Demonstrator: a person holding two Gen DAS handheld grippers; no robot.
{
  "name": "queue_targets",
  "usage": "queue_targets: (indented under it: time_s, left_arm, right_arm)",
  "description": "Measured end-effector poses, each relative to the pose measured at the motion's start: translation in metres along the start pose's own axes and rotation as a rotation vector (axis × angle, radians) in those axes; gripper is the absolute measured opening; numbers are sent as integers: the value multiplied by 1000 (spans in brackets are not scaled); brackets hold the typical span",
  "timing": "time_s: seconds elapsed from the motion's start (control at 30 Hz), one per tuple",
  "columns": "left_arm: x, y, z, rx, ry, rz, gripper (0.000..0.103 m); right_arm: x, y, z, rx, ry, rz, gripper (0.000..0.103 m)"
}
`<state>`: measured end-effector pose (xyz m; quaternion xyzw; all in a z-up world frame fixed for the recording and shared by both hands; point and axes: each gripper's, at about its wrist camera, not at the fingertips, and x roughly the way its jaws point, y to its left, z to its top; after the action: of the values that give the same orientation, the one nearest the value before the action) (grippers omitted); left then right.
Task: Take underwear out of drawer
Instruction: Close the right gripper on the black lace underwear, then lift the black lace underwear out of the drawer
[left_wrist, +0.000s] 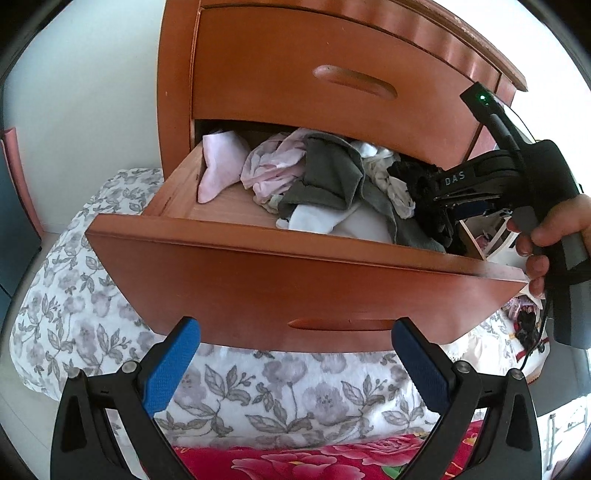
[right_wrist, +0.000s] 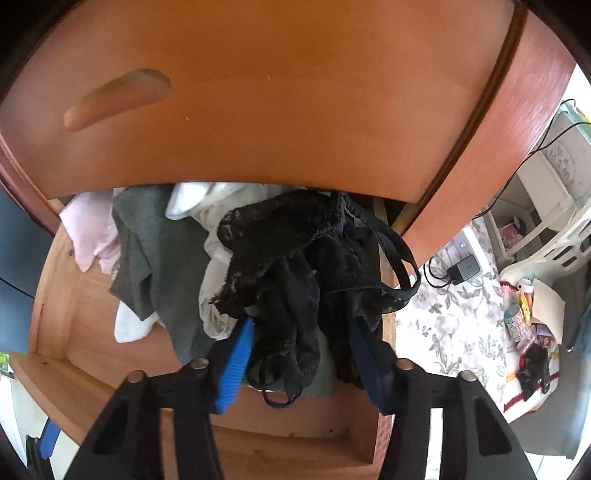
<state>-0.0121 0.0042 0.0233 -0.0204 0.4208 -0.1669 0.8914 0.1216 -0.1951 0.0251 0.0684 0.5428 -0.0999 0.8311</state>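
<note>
Reaching into the open drawer (left_wrist: 258, 258), the right hand-held gripper (right_wrist: 301, 328) is down on the black lace underwear (right_wrist: 295, 258) at the drawer's right end, beside its right wall. Its jaws stand about half apart with the bunched lace between the blue pads, but whether the pads bite the cloth yet cannot be told for sure. This looks like the grasp step, the lifting not yet begun. Next it wants a firm pinch, then a pull up and back toward the drawer's front edge, low enough to clear the closed drawer front (right_wrist: 295, 92) overhanging the pile.

Watch that loose strap (right_wrist: 402, 266) draped over the right wall; it could snag. A grey garment (left_wrist: 332, 173), white pieces (left_wrist: 325, 221) and pink pieces (left_wrist: 221, 162) lie tangled alongside and may drag out with the lace.

The left hand-held gripper (left_wrist: 295, 365) hangs wide apart, empty, in front of the drawer above the floral bedding (left_wrist: 258, 398).
</note>
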Motion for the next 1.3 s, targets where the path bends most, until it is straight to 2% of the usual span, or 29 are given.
queue_targets:
  time_s: [0.07, 0.17, 0.23, 0.27, 0.3, 0.4, 0.67, 0.9, 1.03, 1.3]
  left_arm:
    - [0, -1, 0, 7, 3, 1, 103]
    - [2, -3, -1, 17, 9, 2, 103]
    - [3, -3, -1, 19, 13, 3, 103]
    - [3, -2, -1, 19, 14, 3, 103]
    - [3, -2, -1, 18, 16, 3, 103]
    - [5, -2, -1, 16, 24, 2, 103]
    - [4, -7, -3, 38, 22, 37, 103]
    - [0, -4, -3, 23, 2, 62, 103]
    - [0, -5, -4, 23, -1, 89, 103]
    - [0, -13, -4, 65, -3, 130, 103]
  right_arm:
    - [4, 0, -1, 9, 6, -10, 51]
    - [13, 1, -1, 14, 14, -32, 41]
    - [15, 4, -1, 6, 10, -46, 27]
    - [15, 4, -2, 5, 1, -49, 24]
    - [14, 5, -3, 4, -5, -48, 14]
    - [2, 8, -7, -15, -49, -58, 9]
    - [-43, -2, -16, 1, -178, 5, 7]
    - [-80, -11, -30, 20, -260, 101, 7]
    - [-105, -21, -38, 43, -321, 184, 7]
    - [-143, -37, -53, 64, -405, 276, 7]
